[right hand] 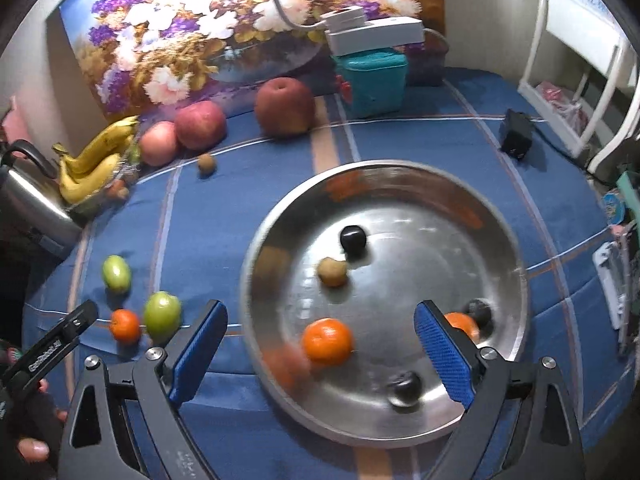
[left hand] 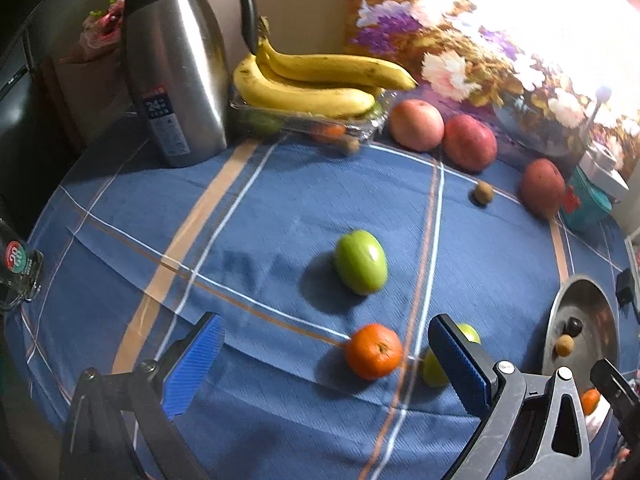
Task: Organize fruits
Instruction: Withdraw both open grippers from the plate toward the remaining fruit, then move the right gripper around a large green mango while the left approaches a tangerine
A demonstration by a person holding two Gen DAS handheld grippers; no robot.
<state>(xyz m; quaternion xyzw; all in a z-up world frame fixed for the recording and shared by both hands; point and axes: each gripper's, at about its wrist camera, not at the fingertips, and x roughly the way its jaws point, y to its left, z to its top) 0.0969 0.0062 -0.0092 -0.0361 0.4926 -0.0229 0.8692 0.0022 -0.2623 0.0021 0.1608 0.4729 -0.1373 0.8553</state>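
Observation:
My left gripper [left hand: 324,364] is open and empty above the blue cloth. A tangerine [left hand: 373,351] lies between its fingers, a green fruit [left hand: 361,261] beyond it, and another green fruit [left hand: 434,368] is partly hidden behind the right finger. My right gripper [right hand: 320,350] is open and empty over the steel plate [right hand: 496,236]. The plate holds a tangerine [right hand: 328,340], a second tangerine [right hand: 462,322] behind the right finger, a small brown fruit [right hand: 332,272] and dark fruits [right hand: 353,239]. Loose fruits also show in the right wrist view: two green fruits [right hand: 161,314] and a tangerine [right hand: 125,325].
Three apples [left hand: 416,125] and a small brown fruit [left hand: 483,192] lie at the back. Bananas [left hand: 316,84] rest on a clear tray beside a steel thermos [left hand: 176,68]. A teal box [right hand: 374,80], a black adapter [right hand: 517,134] and a floral picture [right hand: 200,32] stand at the back.

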